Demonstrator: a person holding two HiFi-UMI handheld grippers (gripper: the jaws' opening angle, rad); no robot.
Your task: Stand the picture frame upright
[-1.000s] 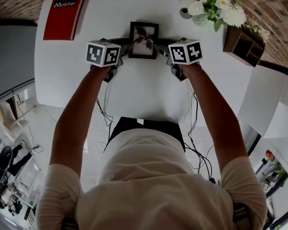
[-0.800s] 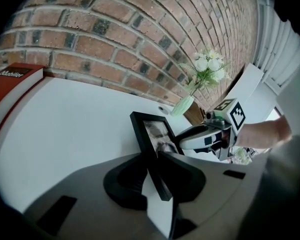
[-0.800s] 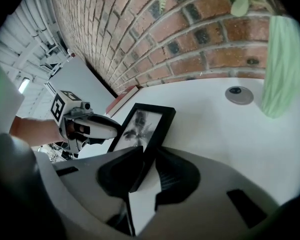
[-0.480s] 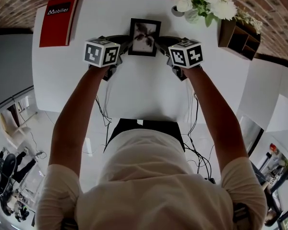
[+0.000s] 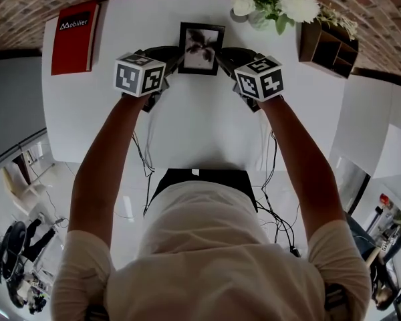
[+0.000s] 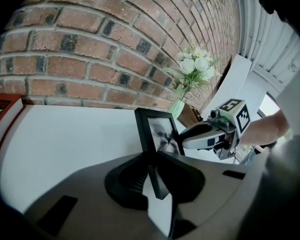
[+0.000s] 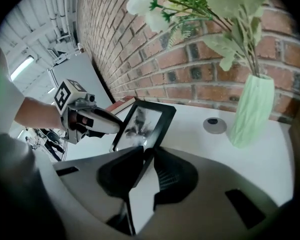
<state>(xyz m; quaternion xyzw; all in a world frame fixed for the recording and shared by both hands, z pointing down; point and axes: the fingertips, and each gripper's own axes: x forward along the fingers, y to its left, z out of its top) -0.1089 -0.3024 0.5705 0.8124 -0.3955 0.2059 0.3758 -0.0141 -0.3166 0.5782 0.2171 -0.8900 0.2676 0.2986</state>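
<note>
- Picture frame (image 5: 200, 48) — shown at the far middle of the white table (image 5: 200, 132), close to the brick wall (image 6: 90, 49). It is raised off the flat and held by both side edges. It appears to lean slightly rather than stand plumb. Whether its lower edge rests on the tabletop is hidden by the jaws.
- Red book (image 5: 75, 37) — laid flat at the far left corner, well apart from the frame.
- Left gripper (image 6: 151, 159) — closed on the frame's left edge, with the black moulding pinched between the pads.
- Right gripper (image 7: 145, 156) — clamped on the right edge in the same manner, opposite the left.
- Vase of flowers (image 5: 274, 2) and wooden organiser (image 5: 326, 45) — placed to the right, the vase near the frame's upper right corner.
- Step in hand, as judged: the frame is being brought to the vertical. No back stand can be seen.
- Next move, as judged: the lower edge is to be settled on the table and balance confirmed. The grips are then to be eased off gently, so that the frame is not tipped toward the vase.
</note>
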